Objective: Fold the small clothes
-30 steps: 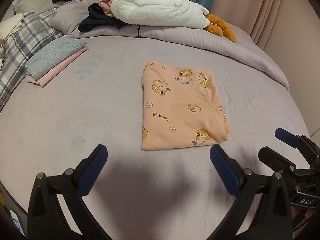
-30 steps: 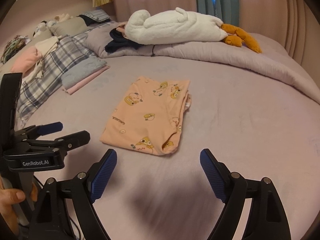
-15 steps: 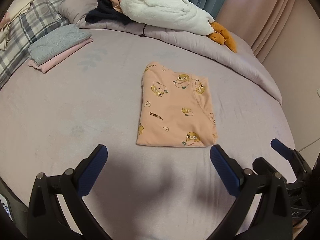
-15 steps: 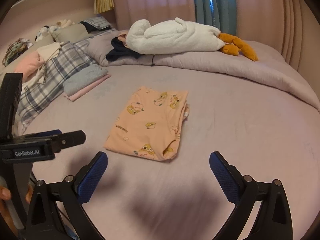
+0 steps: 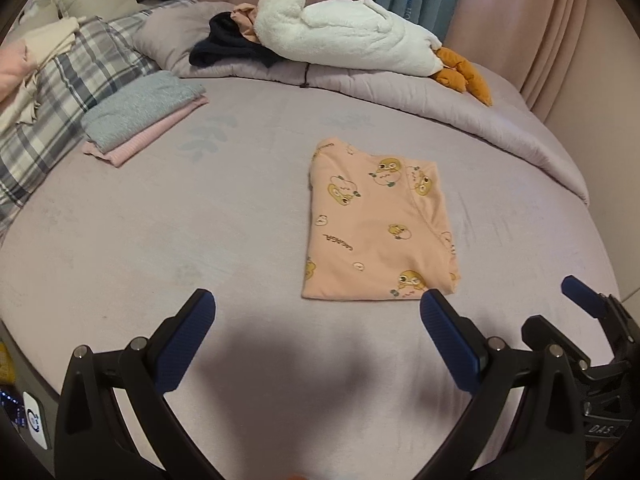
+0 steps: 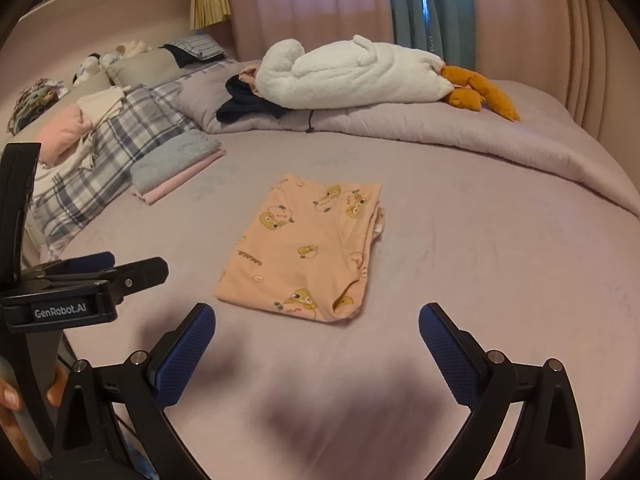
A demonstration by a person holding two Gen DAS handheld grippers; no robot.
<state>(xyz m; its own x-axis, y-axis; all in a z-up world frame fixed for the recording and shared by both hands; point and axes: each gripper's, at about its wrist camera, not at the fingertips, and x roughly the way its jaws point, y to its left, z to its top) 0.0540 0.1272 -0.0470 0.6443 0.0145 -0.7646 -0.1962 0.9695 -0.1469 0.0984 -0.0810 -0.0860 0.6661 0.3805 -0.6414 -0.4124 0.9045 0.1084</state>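
While both tools hang tilted down over the near edge of the bed [image 5: 120, 240], the left gripper [image 5: 316, 344] has its jaws spread wide with nothing between them. To its right, the right gripper [image 6: 316, 350] has just been opening and now stands equally wide and empty. Ahead of both lies the folded peach garment [image 5: 376, 228], flat on the mauve sheet, touching neither tool. Far left sits a folded grey-and-pink stack [image 5: 144, 112]; bare sheet surrounds the garment on every side.
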